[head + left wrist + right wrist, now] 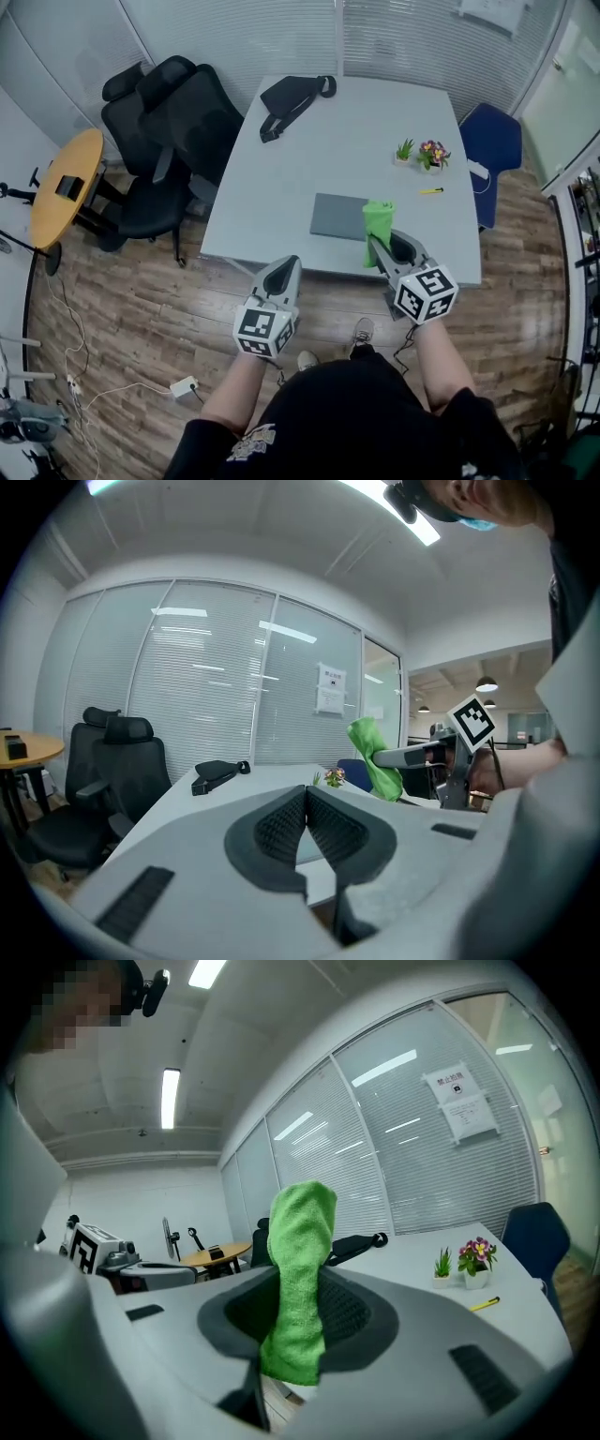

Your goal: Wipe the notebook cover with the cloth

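Observation:
A grey notebook [339, 217] lies flat near the front edge of the white table [300, 159]. My right gripper [378, 242] is shut on a green cloth [378, 228], which sticks up above the jaws and hangs below them [300, 1279]. It hovers at the notebook's right front corner. My left gripper [286, 270] is shut and holds nothing; its pads [307, 825] meet. It sits just off the table's front edge, left of the notebook. From the left gripper view the cloth [375, 759] and the right gripper show at the right.
A black pouch [292, 98] lies at the table's far side. Two small potted plants [424, 153] and a yellow pen [431, 190] sit at the right. Black office chairs [169, 131] stand left of the table, a blue chair [492, 141] to the right, a round wooden table [64, 186] far left.

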A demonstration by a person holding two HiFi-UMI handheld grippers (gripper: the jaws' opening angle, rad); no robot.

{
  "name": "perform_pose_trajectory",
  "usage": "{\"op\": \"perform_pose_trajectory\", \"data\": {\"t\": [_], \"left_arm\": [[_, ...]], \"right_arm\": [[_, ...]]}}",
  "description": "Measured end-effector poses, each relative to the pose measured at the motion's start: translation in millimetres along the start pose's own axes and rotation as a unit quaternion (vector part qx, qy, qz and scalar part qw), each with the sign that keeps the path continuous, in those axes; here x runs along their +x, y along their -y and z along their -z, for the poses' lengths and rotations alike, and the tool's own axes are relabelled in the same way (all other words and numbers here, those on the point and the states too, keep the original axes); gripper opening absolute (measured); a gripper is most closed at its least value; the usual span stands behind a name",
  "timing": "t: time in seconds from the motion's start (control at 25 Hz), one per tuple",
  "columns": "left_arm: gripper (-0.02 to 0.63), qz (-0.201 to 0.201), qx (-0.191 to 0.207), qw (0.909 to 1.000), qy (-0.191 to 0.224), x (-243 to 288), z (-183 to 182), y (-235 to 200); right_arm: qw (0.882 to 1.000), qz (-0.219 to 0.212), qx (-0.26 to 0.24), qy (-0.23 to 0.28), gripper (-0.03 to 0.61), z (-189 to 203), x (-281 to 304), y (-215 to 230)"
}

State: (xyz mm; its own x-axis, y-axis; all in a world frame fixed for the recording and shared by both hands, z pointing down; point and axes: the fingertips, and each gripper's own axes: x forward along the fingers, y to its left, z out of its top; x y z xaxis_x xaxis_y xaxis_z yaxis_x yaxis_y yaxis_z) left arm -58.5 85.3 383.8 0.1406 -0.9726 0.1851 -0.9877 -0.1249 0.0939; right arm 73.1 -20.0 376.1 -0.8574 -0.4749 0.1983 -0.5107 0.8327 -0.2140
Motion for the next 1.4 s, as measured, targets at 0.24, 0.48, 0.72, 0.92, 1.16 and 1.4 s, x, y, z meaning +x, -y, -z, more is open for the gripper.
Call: {"op": "perform_pose_trajectory", "data": {"t": [0.24, 0.48, 0.72, 0.92, 1.16, 1.4], "left_arm": [[0.006, 0.062, -0.006, 0.9981, -0.004, -24.8, 14.7, 8.7], [0.006, 0.112, -0.015, 0.9936, -0.011, -36.0, 24.6, 29.9], [0.006, 0.120, -0.012, 0.9927, -0.008, -47.3, 22.1, 40.9], [0.006, 0.119, -0.013, 0.9928, -0.007, -50.0, 20.3, 44.5], [0.006, 0.116, -0.018, 0.9930, -0.006, -51.7, 20.4, 43.4], [0.006, 0.119, -0.019, 0.9926, -0.008, -51.8, 21.4, 45.7]], "right_arm": [[0.998, 0.067, 0.005, 0.003, 0.112, 21.3, -42.0, -28.2], [0.992, 0.121, 0.018, -0.003, 0.112, 41.0, -85.2, -38.7], [0.991, 0.129, 0.020, 0.002, 0.112, 45.0, -100.7, -47.5], [0.992, 0.122, 0.019, 0.003, 0.110, 45.9, -100.6, -50.3], [0.993, 0.118, 0.019, 0.003, 0.110, 46.8, -100.1, -53.7], [0.993, 0.118, 0.020, 0.000, 0.110, 48.8, -100.2, -53.7]]}}
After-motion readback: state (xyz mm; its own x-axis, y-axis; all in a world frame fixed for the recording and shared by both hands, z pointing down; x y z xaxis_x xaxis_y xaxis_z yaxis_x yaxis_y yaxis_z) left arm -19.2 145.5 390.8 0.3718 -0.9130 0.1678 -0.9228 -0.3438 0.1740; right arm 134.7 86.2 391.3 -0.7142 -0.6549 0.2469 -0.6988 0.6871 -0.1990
